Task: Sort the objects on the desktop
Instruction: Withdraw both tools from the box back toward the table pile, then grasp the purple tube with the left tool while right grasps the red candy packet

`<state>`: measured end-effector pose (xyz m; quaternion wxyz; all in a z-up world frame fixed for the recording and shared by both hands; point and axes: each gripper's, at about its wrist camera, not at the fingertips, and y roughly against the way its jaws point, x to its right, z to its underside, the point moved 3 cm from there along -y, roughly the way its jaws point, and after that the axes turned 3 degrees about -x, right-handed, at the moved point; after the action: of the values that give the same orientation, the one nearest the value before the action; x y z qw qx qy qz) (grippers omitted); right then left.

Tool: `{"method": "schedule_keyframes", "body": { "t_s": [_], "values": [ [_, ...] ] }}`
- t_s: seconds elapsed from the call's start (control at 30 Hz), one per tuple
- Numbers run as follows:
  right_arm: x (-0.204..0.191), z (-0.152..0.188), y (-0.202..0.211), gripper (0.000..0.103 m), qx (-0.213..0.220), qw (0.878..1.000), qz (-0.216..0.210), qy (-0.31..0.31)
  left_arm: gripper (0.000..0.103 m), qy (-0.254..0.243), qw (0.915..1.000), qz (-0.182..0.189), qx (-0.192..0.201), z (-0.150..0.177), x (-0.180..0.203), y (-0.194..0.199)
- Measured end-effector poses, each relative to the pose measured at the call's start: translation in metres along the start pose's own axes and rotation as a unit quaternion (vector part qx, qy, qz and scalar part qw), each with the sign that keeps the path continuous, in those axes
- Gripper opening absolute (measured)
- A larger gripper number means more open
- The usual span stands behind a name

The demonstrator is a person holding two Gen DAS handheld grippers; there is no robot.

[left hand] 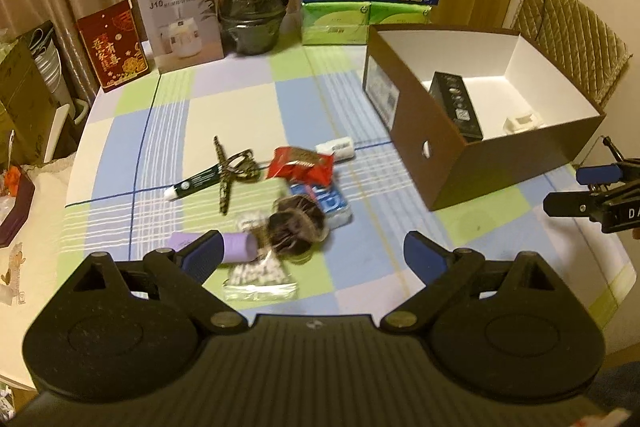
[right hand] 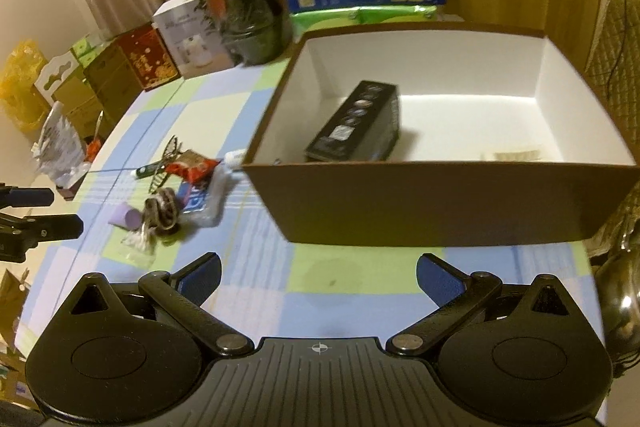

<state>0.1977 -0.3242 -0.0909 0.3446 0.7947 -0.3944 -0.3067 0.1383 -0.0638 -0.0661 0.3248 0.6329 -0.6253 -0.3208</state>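
Both tools gape wide, empty — left tool [left hand: 312, 255] low centre above the clutter pile [left hand: 280, 195] mid-frame on the table [left hand: 240, 107]; right tool [right hand: 318, 275] faces the brown box [right hand: 400, 203], black carton [right hand: 356, 123] inside.

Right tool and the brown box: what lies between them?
Nothing: in the right wrist view, only bare checked cloth lies between the open right tool and the box. The clutter pile sits off left.

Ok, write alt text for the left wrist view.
The open left gripper hovers over a pile of small items on a checkered tablecloth: a red snack packet, a purple tube, a furry brown hair tie and a hair clip. To the right stands an open brown box holding a black carton.
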Motion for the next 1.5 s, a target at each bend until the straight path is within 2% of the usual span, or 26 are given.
{"method": "schedule_keyframes", "body": {
  "t_s": [0.3,0.4,0.47,0.6,0.77,0.97,1.07,1.2,1.4,1.5],
  "values": [
    [-0.041,0.005,-0.032,0.101,-0.014,1.000,-0.012,0.004,0.093,0.010,0.9998,-0.007,-0.015,0.013,-0.040,-0.014],
    [-0.052,0.005,-0.043,0.101,-0.015,1.000,-0.004,0.011,0.093,0.010,0.9996,-0.007,-0.026,0.017,-0.052,-0.022],
    [-0.057,0.006,-0.049,0.101,-0.018,1.000,-0.002,0.010,0.093,0.028,0.9987,-0.007,-0.042,0.018,-0.062,-0.030],
    [-0.060,0.007,-0.056,0.101,-0.021,1.000,0.007,0.000,0.094,0.102,0.9927,-0.009,-0.065,0.014,-0.087,-0.051],
    [-0.052,0.009,-0.060,0.101,-0.027,0.999,0.027,-0.019,0.095,0.153,0.9842,-0.036,-0.081,0.002,-0.107,-0.085],
    [-0.038,0.013,-0.061,0.101,-0.033,0.998,0.046,-0.039,0.095,0.143,0.9833,-0.058,-0.096,-0.010,-0.108,-0.120],
    [-0.034,0.014,-0.064,0.101,-0.037,0.997,0.048,-0.046,0.095,0.136,0.9837,-0.055,-0.104,-0.006,-0.108,-0.127],
    [-0.040,0.013,-0.071,0.101,-0.042,0.998,0.039,-0.039,0.094,0.126,0.9842,-0.069,-0.104,0.002,-0.116,-0.124],
    [-0.064,0.012,-0.084,0.101,-0.052,0.999,0.013,-0.005,0.094,0.137,0.9821,-0.077,-0.104,0.022,-0.138,-0.108],
    [-0.074,0.010,-0.090,0.101,-0.055,0.998,0.004,0.008,0.091,0.134,0.9801,-0.095,-0.111,0.033,-0.146,-0.103]
  ]
}}
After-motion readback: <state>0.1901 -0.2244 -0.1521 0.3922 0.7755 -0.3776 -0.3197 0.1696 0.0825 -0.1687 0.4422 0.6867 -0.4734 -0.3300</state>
